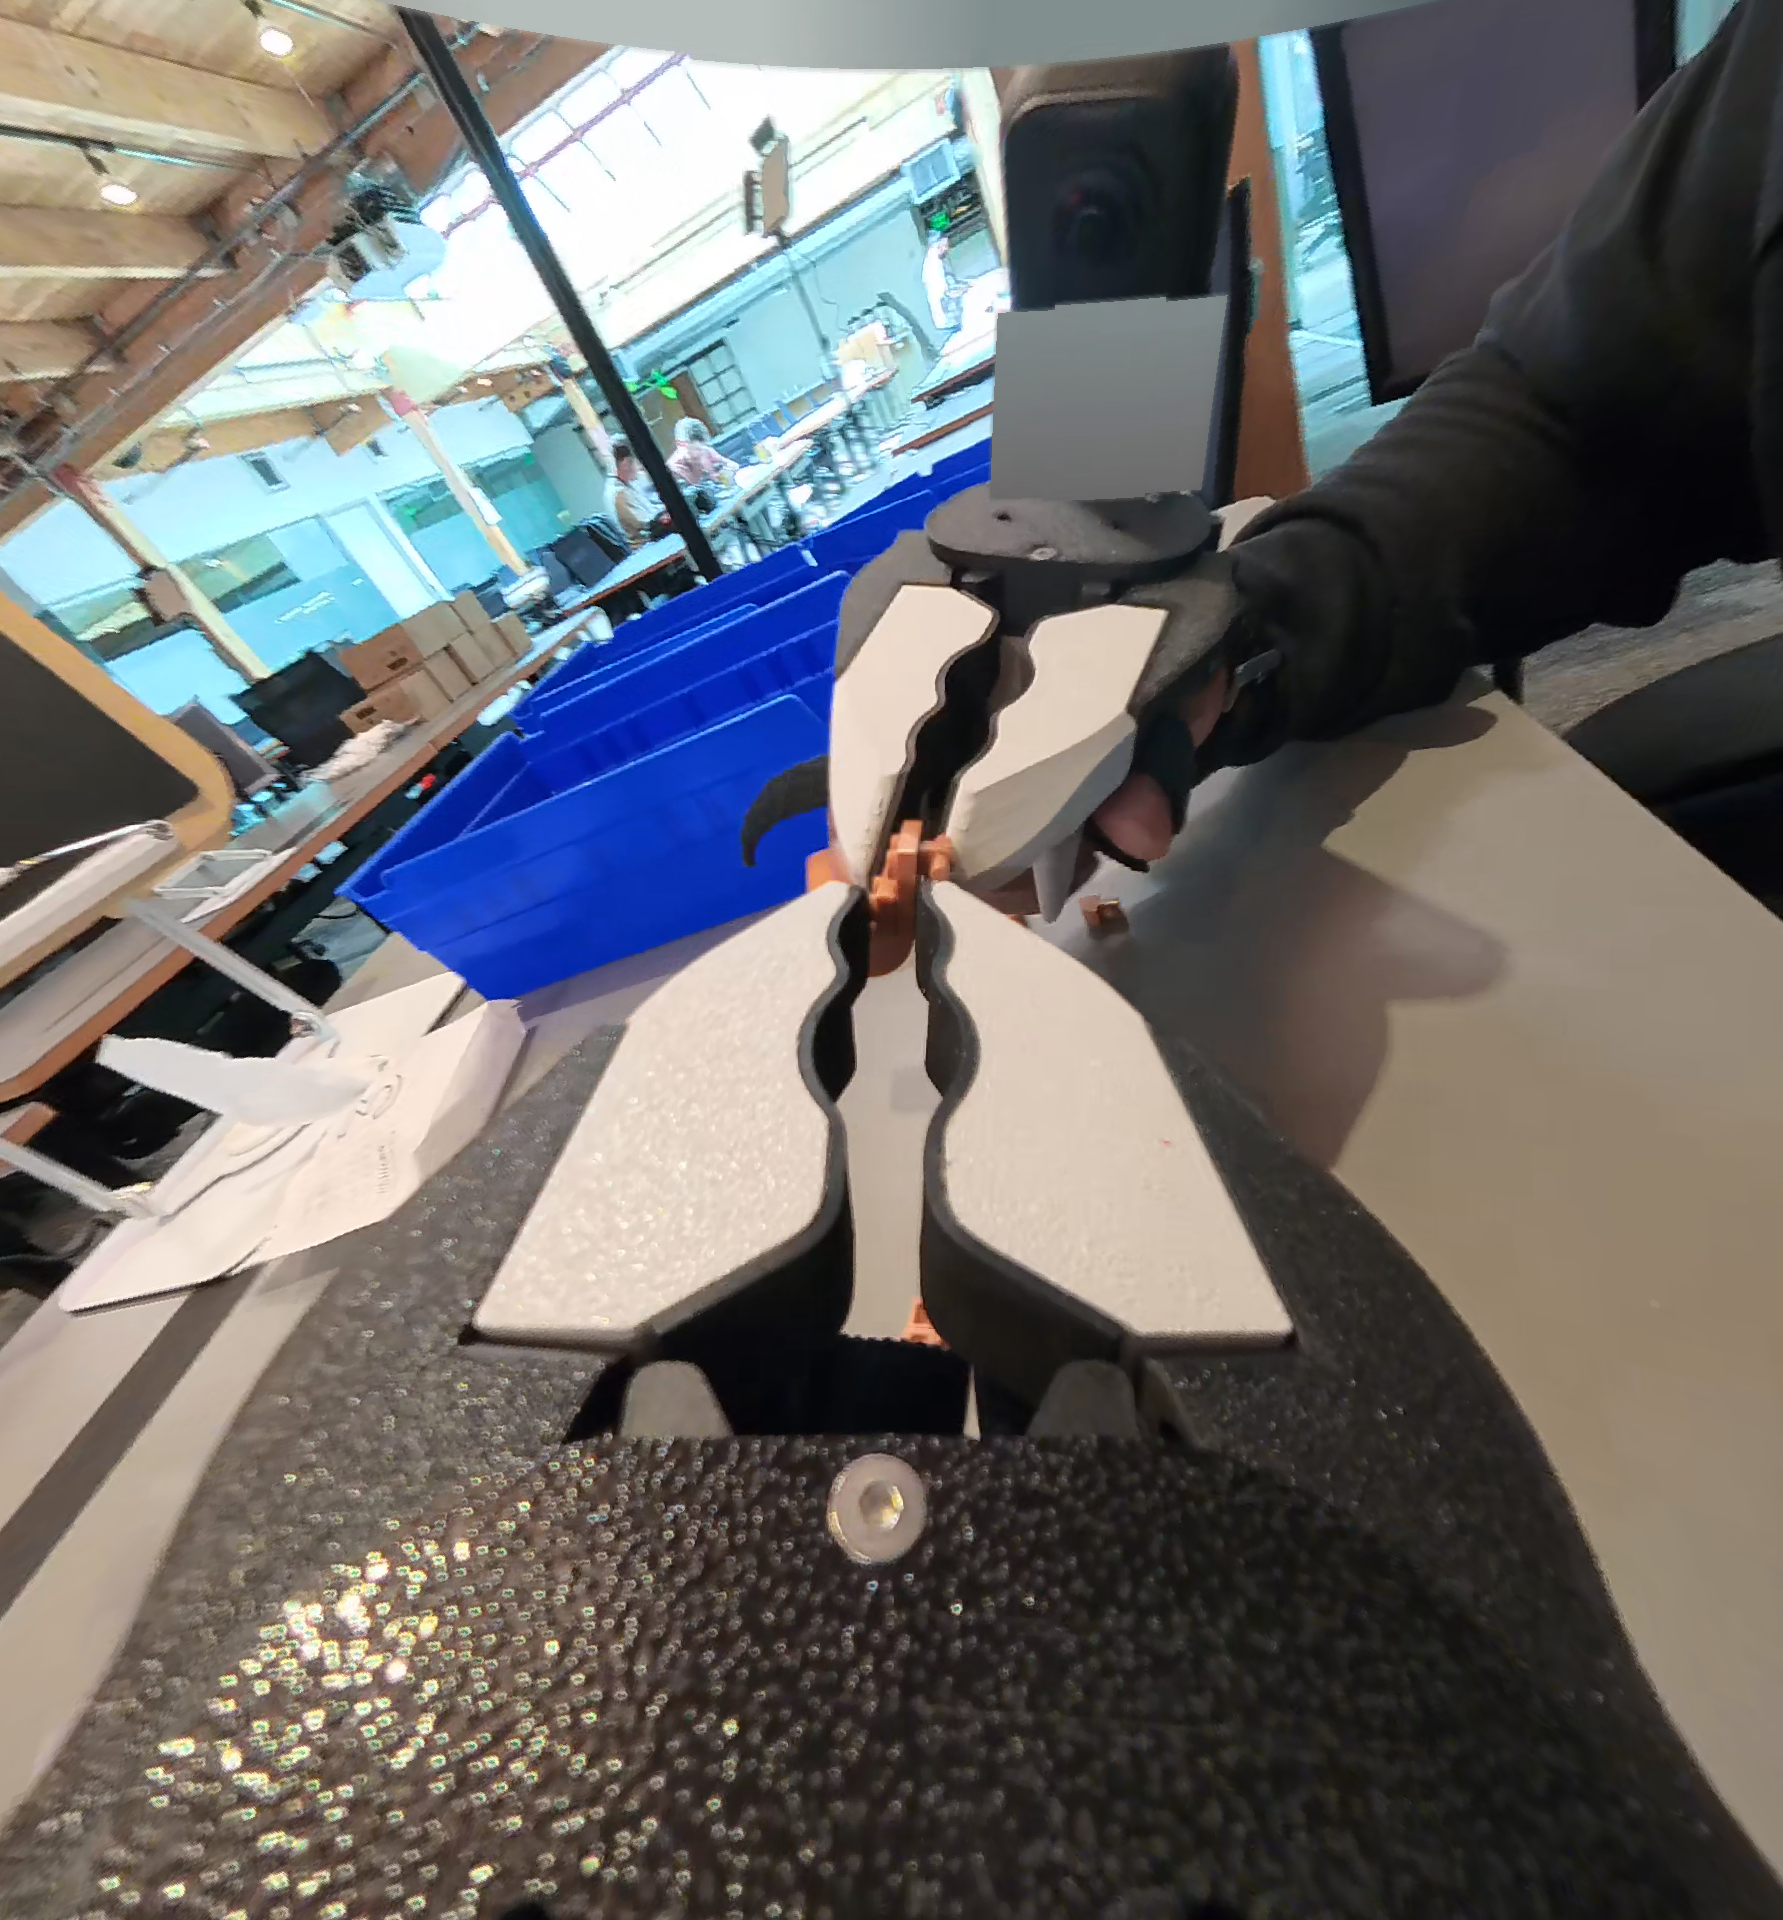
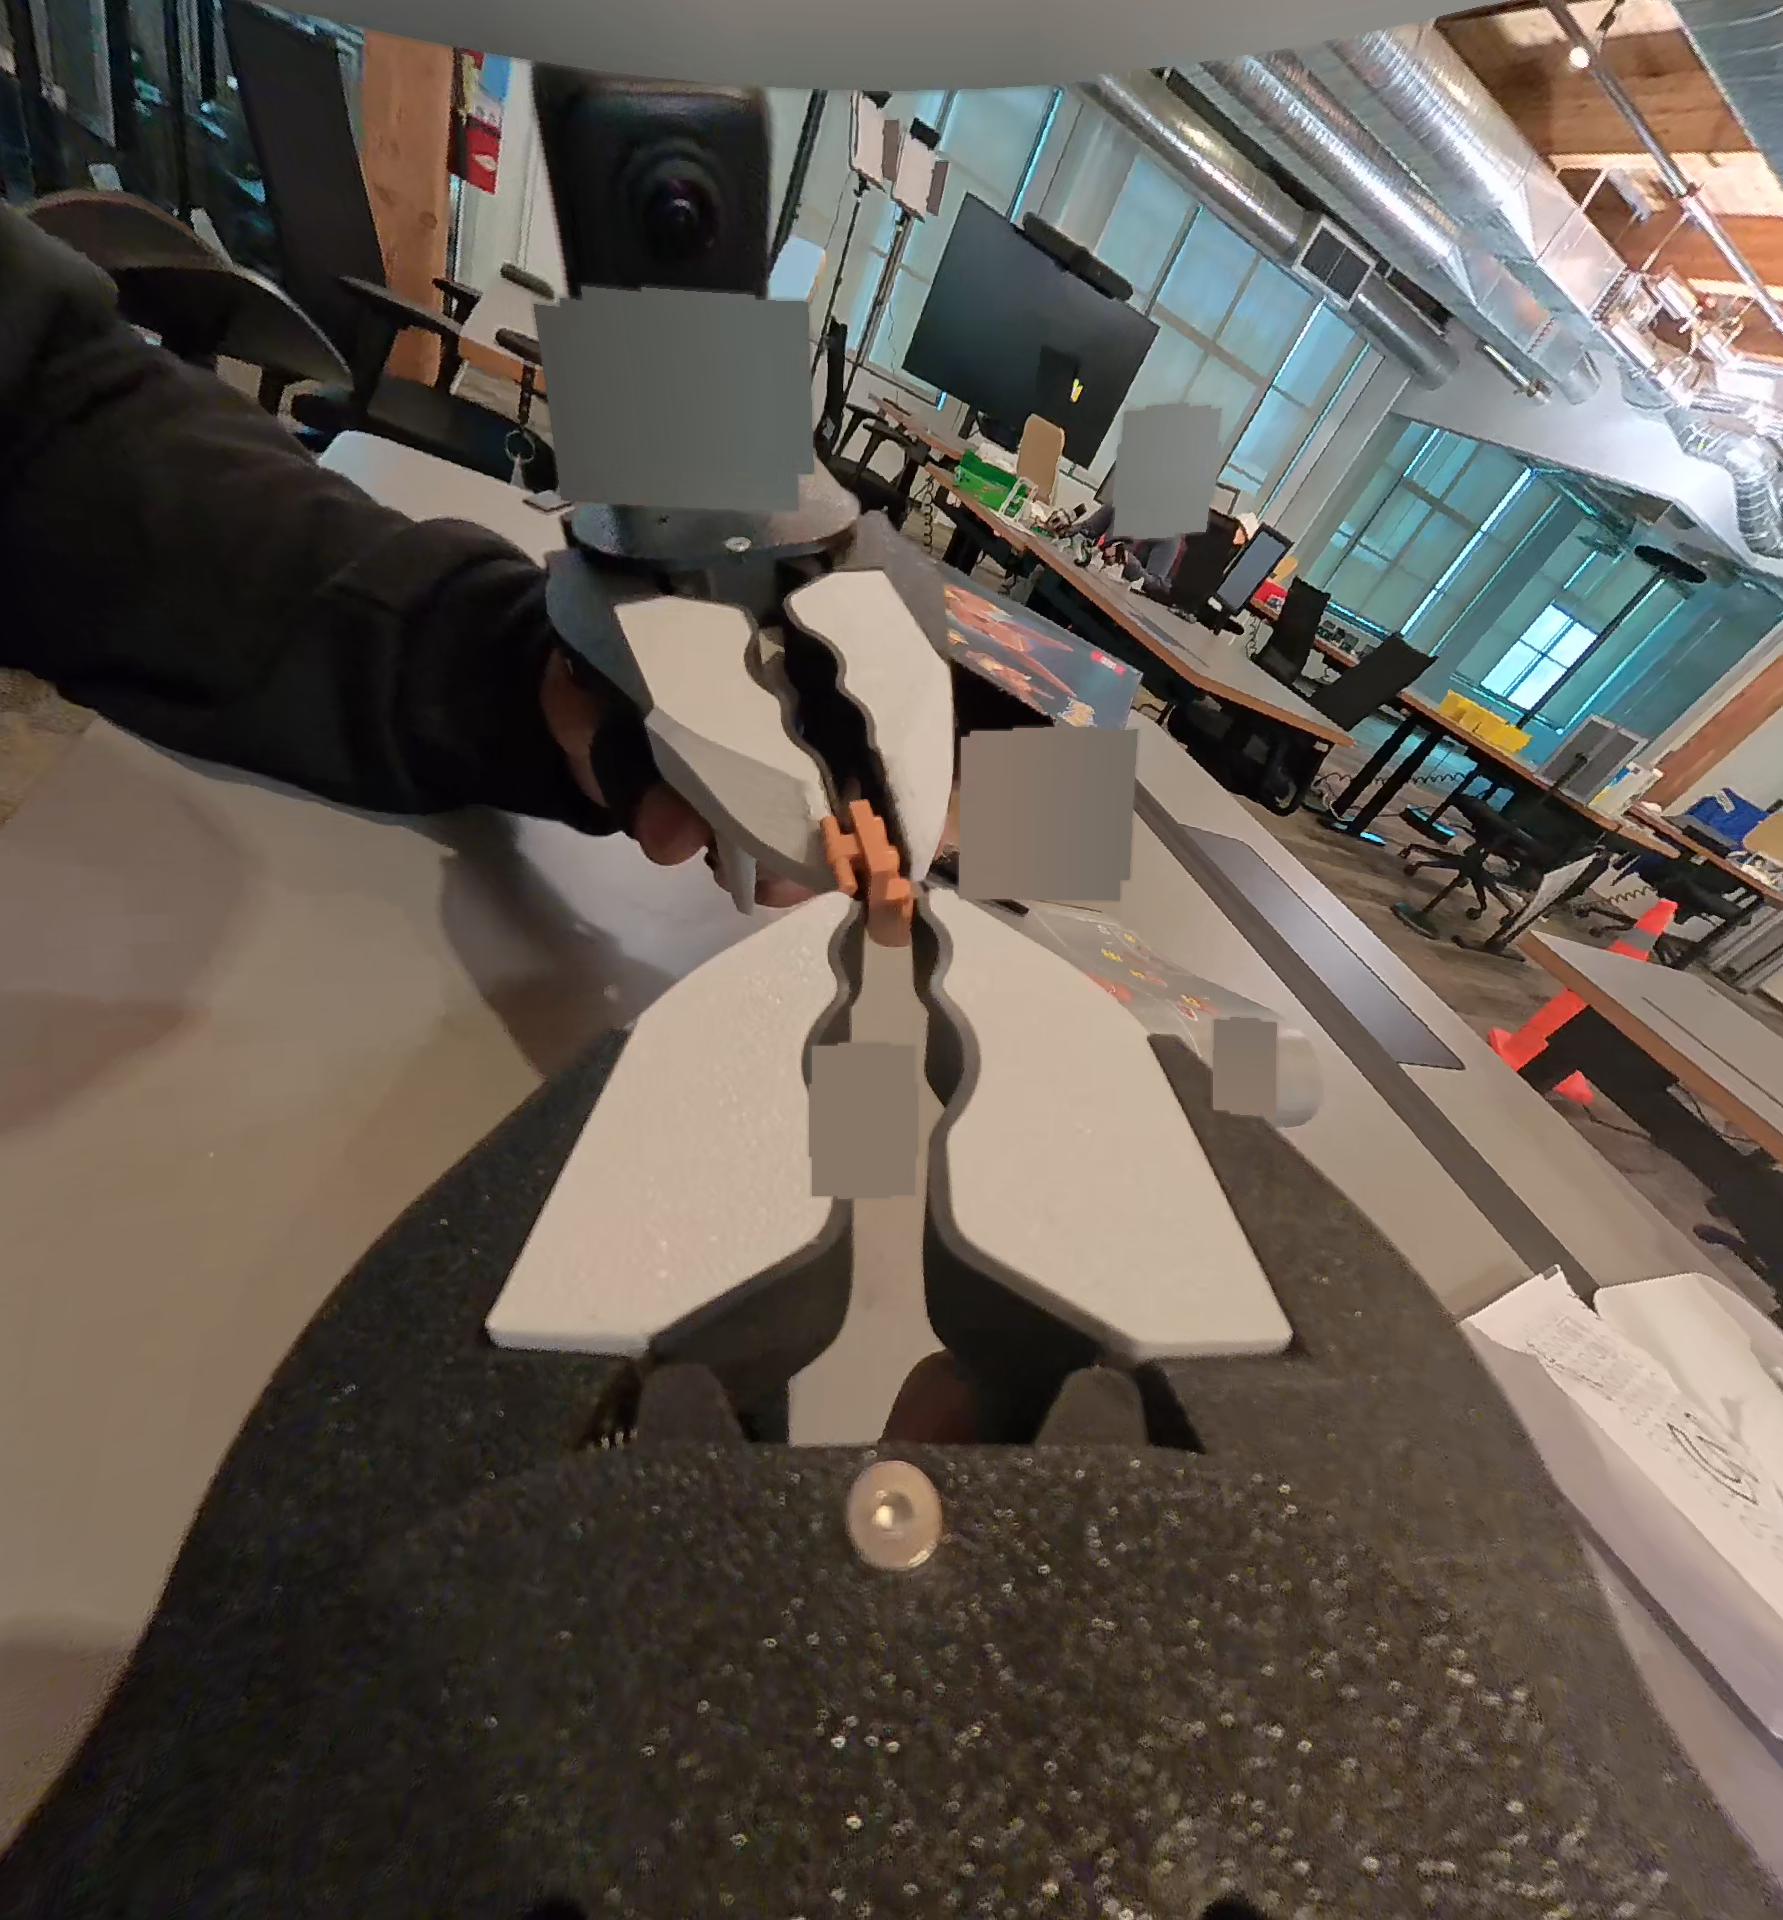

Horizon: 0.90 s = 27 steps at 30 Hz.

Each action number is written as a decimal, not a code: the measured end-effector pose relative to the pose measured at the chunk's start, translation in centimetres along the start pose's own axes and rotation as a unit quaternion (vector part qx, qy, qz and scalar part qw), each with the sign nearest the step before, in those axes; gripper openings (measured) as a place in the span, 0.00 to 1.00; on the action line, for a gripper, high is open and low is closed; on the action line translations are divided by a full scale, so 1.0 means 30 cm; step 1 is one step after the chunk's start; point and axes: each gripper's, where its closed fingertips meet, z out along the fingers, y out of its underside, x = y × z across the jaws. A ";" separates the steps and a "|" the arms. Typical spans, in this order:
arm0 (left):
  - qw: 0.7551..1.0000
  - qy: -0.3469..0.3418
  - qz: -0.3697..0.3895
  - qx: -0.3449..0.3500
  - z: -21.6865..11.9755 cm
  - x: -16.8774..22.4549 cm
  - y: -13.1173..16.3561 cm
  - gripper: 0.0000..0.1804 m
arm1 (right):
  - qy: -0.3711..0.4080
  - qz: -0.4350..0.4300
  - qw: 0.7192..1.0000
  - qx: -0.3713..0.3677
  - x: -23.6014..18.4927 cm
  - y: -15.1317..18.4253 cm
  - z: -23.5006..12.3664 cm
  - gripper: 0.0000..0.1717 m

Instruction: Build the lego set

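My left gripper (image 1: 887, 914) and right gripper (image 2: 892, 914) each clamp small orange toy bricks (image 1: 902, 873), tip to tip. Blue bins (image 1: 606, 831) behind; contents hidden.

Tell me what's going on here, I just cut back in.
A person in black sleeves holds two grippers tip to tip above a grey table. The left gripper and the right gripper each pinch small orange-brown plastic toy bricks, which meet between the fingertips. One loose orange-brown brick lies on the table nearby, with blue plastic bins behind.
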 end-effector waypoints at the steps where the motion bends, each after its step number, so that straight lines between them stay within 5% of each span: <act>1: 1.000 0.008 -0.002 -0.002 0.001 0.006 0.001 0.05 | -0.004 -0.007 1.000 -0.002 -0.006 0.003 0.001 0.05; 27: 0.999 0.034 -0.025 -0.022 0.003 0.028 0.008 0.05 | -0.054 0.048 0.997 0.021 -0.023 0.008 -0.003 0.04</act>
